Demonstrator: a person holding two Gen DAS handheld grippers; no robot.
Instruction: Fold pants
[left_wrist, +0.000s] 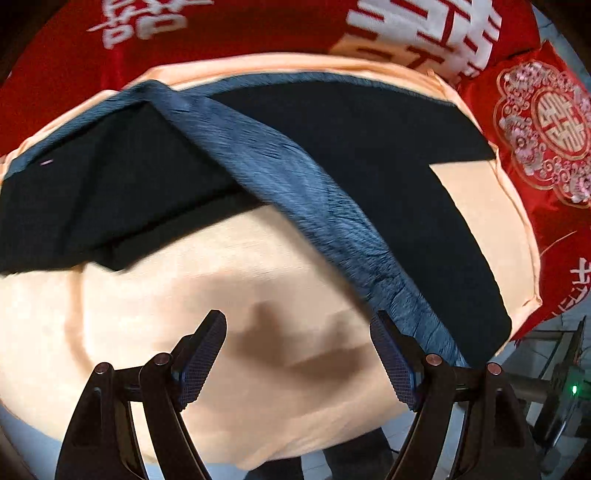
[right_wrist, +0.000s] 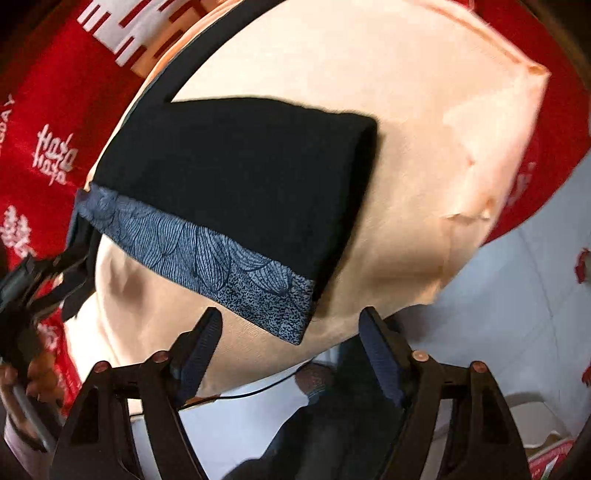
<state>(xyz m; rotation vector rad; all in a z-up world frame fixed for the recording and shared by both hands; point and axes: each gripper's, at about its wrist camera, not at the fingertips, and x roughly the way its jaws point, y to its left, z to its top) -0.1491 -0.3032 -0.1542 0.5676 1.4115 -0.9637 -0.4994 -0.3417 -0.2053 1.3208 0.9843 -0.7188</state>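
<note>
We see the pants, black with a blue patterned side band, lying on the peach cushion, already doubled over once. In the left wrist view they fill the span from nine o'clock to four o'clock; in the right wrist view the folded bundle sits at the centre, its band running from nine toward six o'clock.

Our left gripper has its jaws spread wide and holds nothing, hovering over bare cushion at six o'clock. Our right gripper is likewise spread and empty, just off the cushion's near edge, close to the band's corner.

We judge the risks as follows. The folded layers are loose, so pinching only the top layer could drag the fold apart. The cushion is soft and rounded, and the bundle lies near its edge, so a careless tug could slide the pants off. The left view is blurred, so fine seams are hard to judge.

As for writing, the red cloth bears white Chinese characters, including the double-happiness sign, and a small white logo we cannot read with confidence.
</note>
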